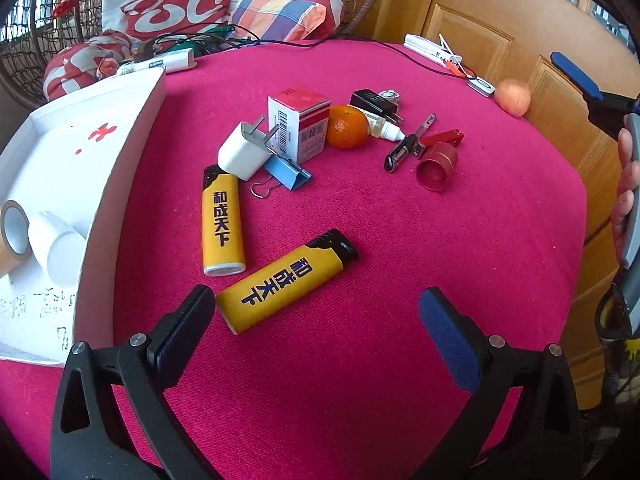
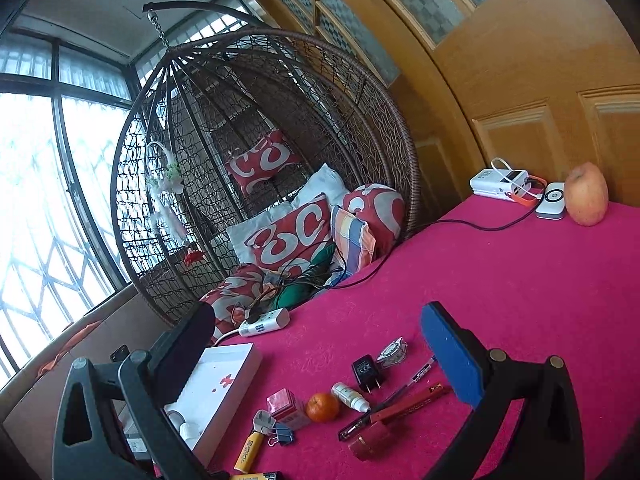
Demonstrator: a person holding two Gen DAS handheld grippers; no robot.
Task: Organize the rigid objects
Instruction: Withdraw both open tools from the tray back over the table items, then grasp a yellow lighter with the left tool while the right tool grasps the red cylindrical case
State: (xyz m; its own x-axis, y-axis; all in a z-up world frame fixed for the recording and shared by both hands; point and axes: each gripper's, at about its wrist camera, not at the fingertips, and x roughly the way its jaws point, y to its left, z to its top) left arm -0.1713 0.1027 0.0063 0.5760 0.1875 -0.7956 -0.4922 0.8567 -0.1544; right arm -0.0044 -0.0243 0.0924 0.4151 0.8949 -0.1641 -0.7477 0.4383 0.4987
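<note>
Two yellow lighters lie on the pink tablecloth; the nearer lighter (image 1: 286, 286) lies slantwise just ahead of my open left gripper (image 1: 316, 308), its base close to the left fingertip. The second lighter (image 1: 222, 222) lies behind it. Further back sit a white plug (image 1: 244, 152), a blue binder clip (image 1: 288, 172), a red-and-white box (image 1: 300, 124), a tangerine (image 1: 346, 127), a dropper bottle (image 1: 386, 128), a black charger (image 1: 374, 104), a pen (image 1: 408, 142) and a red cap (image 1: 436, 166). The white box tray (image 1: 116, 184) at left holds a tape roll (image 1: 14, 232) and a white cup (image 1: 56, 248). My right gripper (image 2: 316, 330) is open, raised above the table.
An apple (image 2: 586, 194), a white power bank (image 2: 502, 182) and a black cable (image 2: 440, 236) lie at the table's far side by the wooden door (image 2: 540, 92). A wicker hanging chair (image 2: 260, 168) with cushions stands behind the table, a power strip (image 2: 266, 322) at its edge.
</note>
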